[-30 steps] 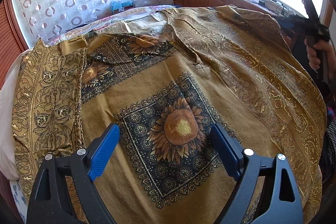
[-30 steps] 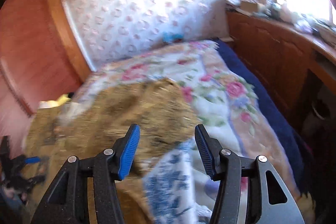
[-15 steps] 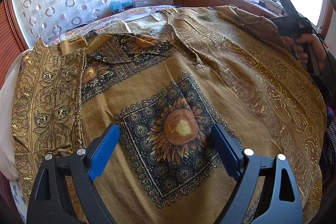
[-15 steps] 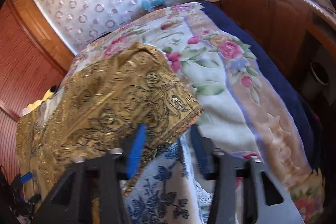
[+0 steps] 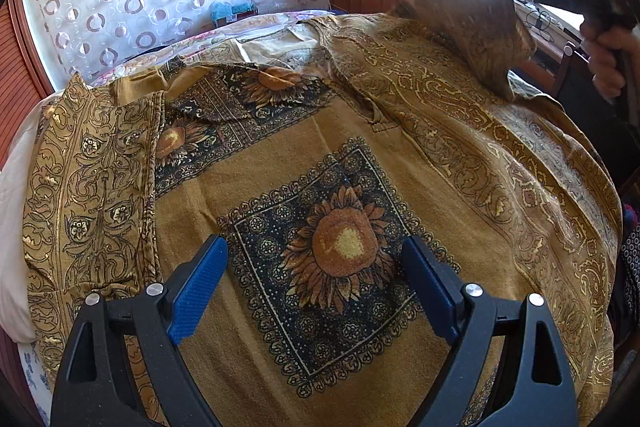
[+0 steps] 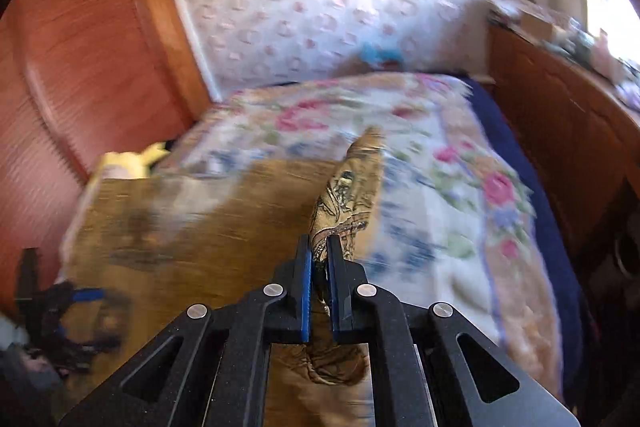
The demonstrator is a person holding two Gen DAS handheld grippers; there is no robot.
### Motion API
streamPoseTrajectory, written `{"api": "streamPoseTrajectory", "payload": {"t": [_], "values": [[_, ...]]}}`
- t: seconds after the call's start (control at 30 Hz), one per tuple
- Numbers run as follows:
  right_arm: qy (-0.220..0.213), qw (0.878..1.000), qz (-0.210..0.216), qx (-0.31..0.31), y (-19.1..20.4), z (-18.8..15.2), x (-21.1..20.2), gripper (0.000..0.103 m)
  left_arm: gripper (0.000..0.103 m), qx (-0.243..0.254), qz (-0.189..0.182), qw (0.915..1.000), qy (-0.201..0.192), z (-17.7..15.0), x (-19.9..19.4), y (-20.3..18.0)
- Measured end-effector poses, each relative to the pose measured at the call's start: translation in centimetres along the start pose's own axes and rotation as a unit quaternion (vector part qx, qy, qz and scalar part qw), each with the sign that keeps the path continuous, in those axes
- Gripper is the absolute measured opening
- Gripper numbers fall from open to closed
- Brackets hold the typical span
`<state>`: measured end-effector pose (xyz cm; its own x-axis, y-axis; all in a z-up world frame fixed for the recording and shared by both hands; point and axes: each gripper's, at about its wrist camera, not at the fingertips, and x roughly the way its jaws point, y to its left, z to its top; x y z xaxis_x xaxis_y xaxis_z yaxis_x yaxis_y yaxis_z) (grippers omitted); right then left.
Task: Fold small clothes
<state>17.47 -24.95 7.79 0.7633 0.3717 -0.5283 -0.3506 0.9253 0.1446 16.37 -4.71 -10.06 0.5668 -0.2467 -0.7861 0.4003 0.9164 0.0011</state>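
left wrist view: your left gripper (image 5: 314, 281) hovers with jaws wide apart over the sunflower square of the mustard garment (image 5: 304, 163), which lies spread across the bed (image 6: 460, 163). right wrist view: your right gripper (image 6: 319, 259) has just clamped the garment's patterned edge, lifted off the bed.

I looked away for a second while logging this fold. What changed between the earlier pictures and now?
The right claw has just been closing, and now pinches the edge of the mustard printed garment, raising that side off the floral bedspread. The left claw stayed wide open over the sunflower print, and the rest of the garment lies spread as before.
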Motion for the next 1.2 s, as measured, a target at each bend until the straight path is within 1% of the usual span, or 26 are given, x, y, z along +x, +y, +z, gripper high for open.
{"api": "streamPoseTrajectory", "payload": {"t": [0.03,0.07,0.1,0.13,0.17,0.23,0.33,0.4,0.5,0.6,0.77,0.87,0.93,1.03,1.2], "values": [[-0.005,1.000,0.013,-0.013,1.3,0.0,-0.3,0.007,0.089,0.000,0.000,1.0000,0.000,0.0,0.0,0.0],[-0.007,0.999,0.023,-0.029,2.5,0.0,-0.3,0.010,0.089,0.000,0.000,1.0000,0.000,0.0,0.0,0.0],[-0.007,0.999,0.023,-0.044,3.5,-0.2,-0.2,0.017,0.089,0.000,0.000,1.0000,0.000,0.0,0.0,0.0],[-0.007,0.998,0.021,-0.052,3.8,-0.5,-0.3,0.037,0.089,0.000,0.000,1.0000,0.000,0.0,0.0,0.0],[-0.006,0.998,0.020,-0.056,4.0,-0.8,-0.1,0.052,0.089,0.000,0.000,1.0000,0.000,0.0,0.0,0.0],[0.000,0.998,0.019,-0.055,3.8,-1.5,0.4,0.053,0.089,0.000,0.000,1.0000,0.000,0.0,0.0,0.0],[0.013,0.998,0.003,-0.055,3.1,-2.2,0.7,0.053,0.089,0.000,0.000,1.0000,0.000,0.0,0.0,0.0],[0.030,0.998,-0.020,-0.054,3.4,-1.9,1.2,0.053,0.089,0.000,0.000,1.0000,0.000,0.0,0.0,0.0],[0.058,0.996,-0.050,-0.049,2.9,-3.1,3.0,0.053,0.089,0.000,0.000,1.0000,-0.001,0.0,0.0,0.0],[0.080,0.992,-0.074,-0.058,2.7,-4.8,4.9,0.053,0.089,0.000,0.000,1.0000,0.000,0.0,0.0,0.0],[0.101,0.989,-0.083,-0.067,3.0,-5.9,6.9,0.053,0.089,0.000,0.001,1.0000,0.000,0.0,0.0,-0.1],[0.101,0.989,-0.080,-0.067,2.8,-5.9,6.7,0.054,0.089,0.000,0.000,1.0000,0.001,0.1,0.0,-0.1],[0.100,0.989,-0.081,-0.068,2.7,-5.7,6.7,0.054,0.089,0.003,-0.002,0.9999,0.010,0.3,0.0,-0.1],[0.099,0.988,-0.089,-0.074,2.3,-4.9,7.0,0.061,0.089,0.004,-0.003,0.9999,0.016,0.3,-0.5,0.4],[0.090,0.989,-0.090,-0.075,1.0,-3.9,6.9,0.062,0.089,-0.003,0.002,0.9997,-0.023,1.7,-2.8,3.0]]}}
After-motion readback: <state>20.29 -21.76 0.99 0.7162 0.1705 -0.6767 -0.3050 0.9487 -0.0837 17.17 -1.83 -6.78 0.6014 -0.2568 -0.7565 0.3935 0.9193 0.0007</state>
